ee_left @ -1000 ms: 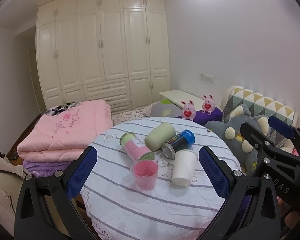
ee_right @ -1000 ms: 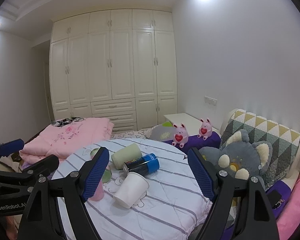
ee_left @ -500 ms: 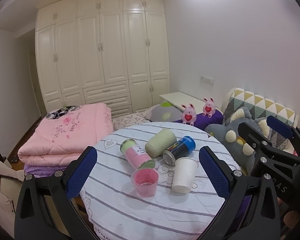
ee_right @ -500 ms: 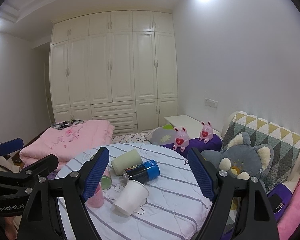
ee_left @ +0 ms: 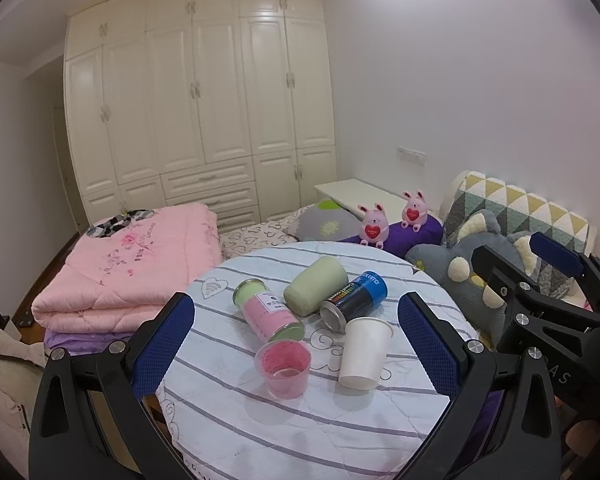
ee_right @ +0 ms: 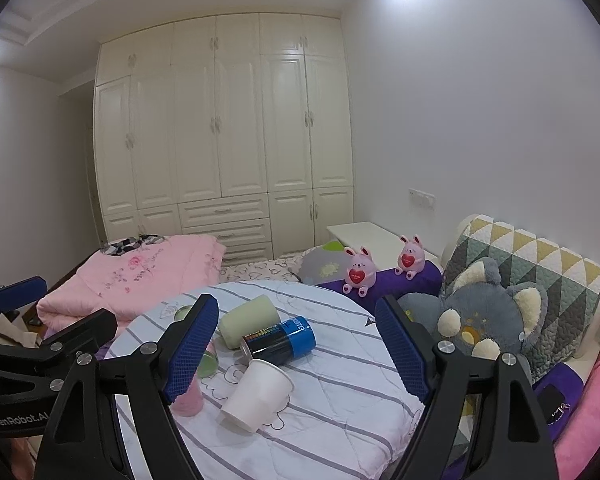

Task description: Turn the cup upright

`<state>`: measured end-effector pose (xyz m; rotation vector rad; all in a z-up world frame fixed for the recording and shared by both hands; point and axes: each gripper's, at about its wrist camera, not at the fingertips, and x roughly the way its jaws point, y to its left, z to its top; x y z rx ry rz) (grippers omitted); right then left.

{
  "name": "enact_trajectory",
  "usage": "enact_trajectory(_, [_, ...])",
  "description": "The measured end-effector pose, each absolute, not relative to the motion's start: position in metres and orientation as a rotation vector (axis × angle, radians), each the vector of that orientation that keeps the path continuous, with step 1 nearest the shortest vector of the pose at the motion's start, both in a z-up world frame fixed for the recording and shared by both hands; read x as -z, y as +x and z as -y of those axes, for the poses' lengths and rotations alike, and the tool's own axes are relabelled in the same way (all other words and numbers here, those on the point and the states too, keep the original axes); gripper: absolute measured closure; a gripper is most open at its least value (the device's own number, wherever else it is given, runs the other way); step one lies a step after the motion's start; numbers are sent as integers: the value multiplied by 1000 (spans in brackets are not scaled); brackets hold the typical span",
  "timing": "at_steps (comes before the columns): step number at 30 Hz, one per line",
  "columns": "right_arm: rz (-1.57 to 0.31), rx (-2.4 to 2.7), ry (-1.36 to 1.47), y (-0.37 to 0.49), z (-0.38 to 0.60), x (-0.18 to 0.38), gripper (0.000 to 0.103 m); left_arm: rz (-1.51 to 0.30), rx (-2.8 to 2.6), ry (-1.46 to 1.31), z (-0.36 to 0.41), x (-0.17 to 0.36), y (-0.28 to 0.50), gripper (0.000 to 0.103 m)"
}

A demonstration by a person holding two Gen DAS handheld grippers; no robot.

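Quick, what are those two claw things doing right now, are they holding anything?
Left gripper: open, holding nothing, above the table.
Right gripper: open, holding nothing.

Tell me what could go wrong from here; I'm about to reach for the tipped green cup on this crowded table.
1. The green cup lies on its side between the pink bottle and the blue can, which also lie on their sides; either could roll if the open jaws nudge it.
2. The white cup and pink cup stand nearer the left gripper, so a low approach could topple them.
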<state>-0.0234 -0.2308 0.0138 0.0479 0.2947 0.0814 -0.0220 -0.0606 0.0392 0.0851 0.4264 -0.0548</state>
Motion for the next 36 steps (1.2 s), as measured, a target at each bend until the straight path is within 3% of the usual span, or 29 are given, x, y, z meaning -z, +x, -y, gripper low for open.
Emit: enact_trajectory(36, [-344, -70, 15, -13, 219, -10, 21, -443, 43, 92, 57, -27, -13, 0])
